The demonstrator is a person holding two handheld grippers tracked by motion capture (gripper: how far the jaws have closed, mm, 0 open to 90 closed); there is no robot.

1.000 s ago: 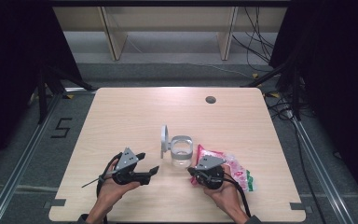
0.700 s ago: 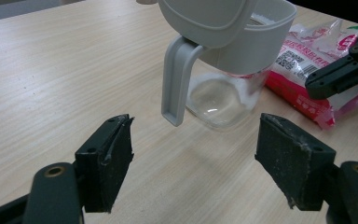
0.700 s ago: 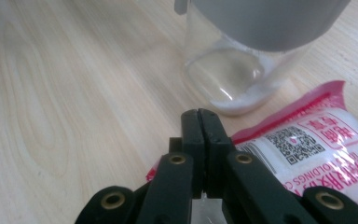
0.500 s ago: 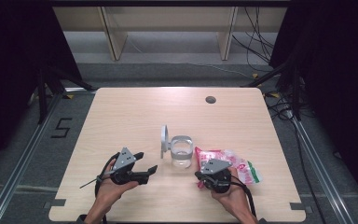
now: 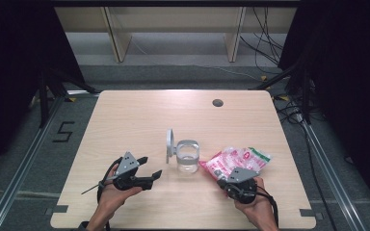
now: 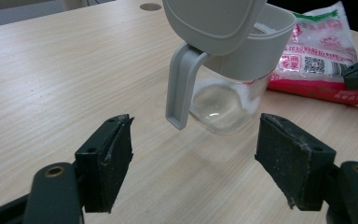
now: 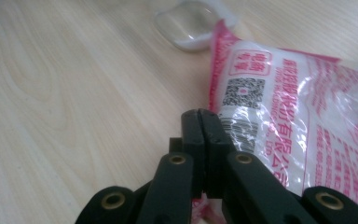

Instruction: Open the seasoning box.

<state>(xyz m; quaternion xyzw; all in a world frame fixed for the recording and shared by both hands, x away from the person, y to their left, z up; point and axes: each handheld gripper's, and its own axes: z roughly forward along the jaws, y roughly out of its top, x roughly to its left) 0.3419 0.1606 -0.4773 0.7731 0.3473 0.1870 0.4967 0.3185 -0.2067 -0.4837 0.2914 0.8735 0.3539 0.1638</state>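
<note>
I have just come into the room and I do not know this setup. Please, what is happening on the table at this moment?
A person sits at a wooden table with a hand-held tool in each hand. The right tool is shut on the edge of a pink and white plastic packet lying on the table. The left tool is open, holds nothing and points at a clear glass jar whose grey lid is flipped up. The jar stands just left of the packet.

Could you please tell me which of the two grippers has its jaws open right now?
The left gripper: its jaws stand wide apart, facing the jar. The right gripper is pinched on the bag.
</note>
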